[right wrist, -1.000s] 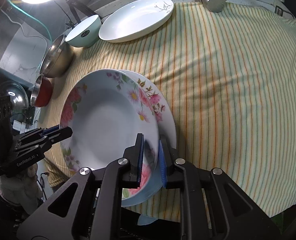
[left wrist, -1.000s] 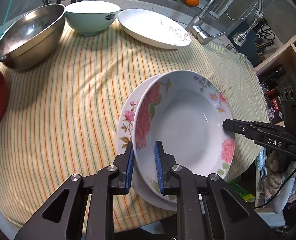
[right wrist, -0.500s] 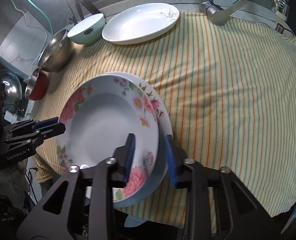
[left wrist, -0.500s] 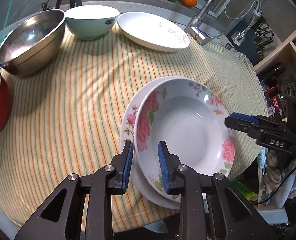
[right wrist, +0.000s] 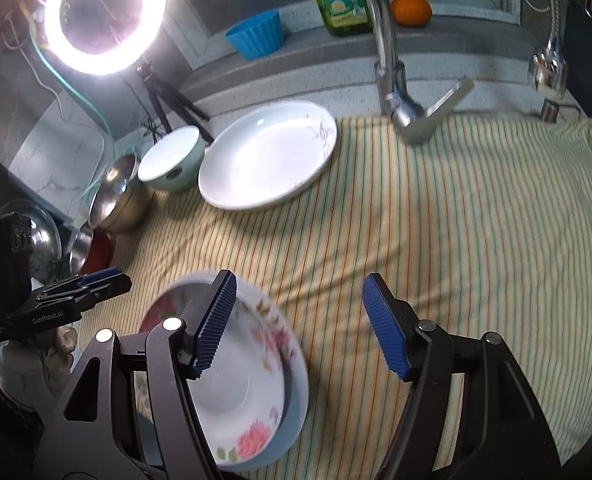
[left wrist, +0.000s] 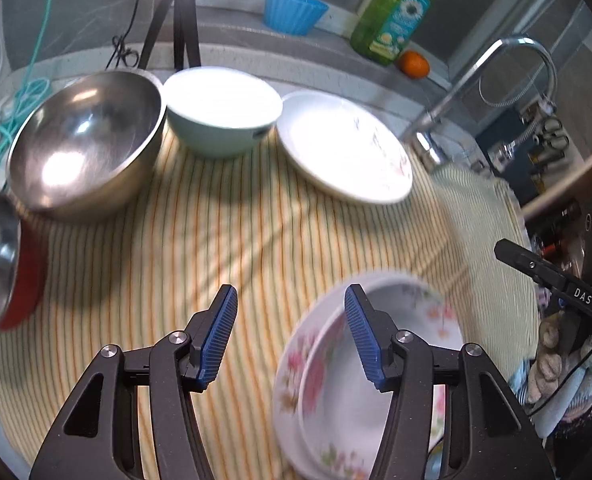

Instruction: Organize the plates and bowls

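Since one second ago, both of your hand-held grippers have let go of the floral plate rim and pulled back; the jaws that were clamped on it now stand wide apart.

Left hand-held gripper (left wrist: pixel 290 334): released, nothing between its blue pads (left wrist: pixel 216 338). It hovers above the striped cloth (left wrist: pixel 256 248), with the floral plate just to its right, partly behind the right finger.

Right hand-held gripper (right wrist: pixel 299 328): released, empty. Its left pad (right wrist: pixel 216 318) stands in front of the floral plate; contact cannot be confirmed.

Floral plate (right wrist: pixel 236 392): it lies stacked on a second plate (right wrist: pixel 297 400) at the near edge of the cloth. Both are motion-blurred in the left view (left wrist: pixel 335 400).

Positions relative to the floral plate:
- White plate (right wrist: pixel 268 160): at the far side of the cloth, well apart, just beside the tap (right wrist: pixel 395 92).
- Mint bowl (left wrist: pixel 222 114): far side, left of the white plate, close to it or touching.
- Steel bowl (left wrist: pixel 84 152): far left, its rim touching or nearly touching the mint bowl.
- Red bowl (left wrist: pixel 4 264): left edge of the cloth, just nearer than the steel bowl.

On the ledge behind the desk stand a blue cup (left wrist: pixel 294 10), a green soap bottle (left wrist: pixel 395 16) and an orange (left wrist: pixel 414 65). A lit ring light (right wrist: pixel 102 14) stands at far left in the right view.
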`<state>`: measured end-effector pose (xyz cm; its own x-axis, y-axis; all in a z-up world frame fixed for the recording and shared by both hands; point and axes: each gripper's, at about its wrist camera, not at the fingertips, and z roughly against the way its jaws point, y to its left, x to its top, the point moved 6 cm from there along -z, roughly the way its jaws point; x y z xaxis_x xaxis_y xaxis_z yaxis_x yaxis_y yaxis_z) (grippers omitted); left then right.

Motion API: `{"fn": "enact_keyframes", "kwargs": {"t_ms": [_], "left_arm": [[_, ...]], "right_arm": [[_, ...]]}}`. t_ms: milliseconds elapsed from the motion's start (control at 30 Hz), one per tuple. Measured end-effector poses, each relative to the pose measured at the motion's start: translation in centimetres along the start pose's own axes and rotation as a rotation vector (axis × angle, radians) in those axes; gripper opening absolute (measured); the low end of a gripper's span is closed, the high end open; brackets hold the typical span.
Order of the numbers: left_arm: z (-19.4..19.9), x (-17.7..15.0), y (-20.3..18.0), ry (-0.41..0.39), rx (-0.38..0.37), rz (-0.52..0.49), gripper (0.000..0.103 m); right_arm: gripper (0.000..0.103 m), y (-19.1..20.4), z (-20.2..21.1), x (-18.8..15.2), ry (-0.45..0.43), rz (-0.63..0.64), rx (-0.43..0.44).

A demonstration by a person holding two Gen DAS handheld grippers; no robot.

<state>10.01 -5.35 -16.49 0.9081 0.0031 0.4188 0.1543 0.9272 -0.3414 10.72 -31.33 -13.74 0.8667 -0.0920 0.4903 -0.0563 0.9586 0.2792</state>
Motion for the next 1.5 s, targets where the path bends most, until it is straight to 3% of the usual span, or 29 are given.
{"fn": "enact_keyframes", "kwargs": {"t_ms": [233, 467, 767, 933, 1200, 1500], "left_arm": [[-1.9, 3.3, -1.1, -0.038, -0.002, -0.001, 0.055], [-4.2, 4.8, -1.4, -0.038, -0.001, 0.043, 0.053], [-7.0, 5.7, -1.4, -0.008, 0.008, 0.103, 0.045], [-7.9, 5.9, -1.1, 0.0, 0.01, 0.122, 0.035], [-8.8, 6.6, -0.7, 0.016, 0.015, 0.133, 0.033], [-9.6, 6.9, -0.7, 0.034, 0.003, 0.138, 0.029]], "right_arm": [[0.068, -0.3, -1.7, 5.3, -0.045, 0.077, -0.014], [0.068, -1.0, -5.3, 9.1, -0.019, 0.131, -0.017], [0.05, -1.2, -10.8, 13.2, 0.046, 0.217, -0.019], [0.041, -0.8, -13.2, 14.2, 0.082, 0.281, -0.038], [0.03, -0.2, -16.1, 15.5, 0.122, 0.347, -0.049], [0.029, 0.1, -17.4, 16.5, 0.144, 0.376, -0.051]]}}
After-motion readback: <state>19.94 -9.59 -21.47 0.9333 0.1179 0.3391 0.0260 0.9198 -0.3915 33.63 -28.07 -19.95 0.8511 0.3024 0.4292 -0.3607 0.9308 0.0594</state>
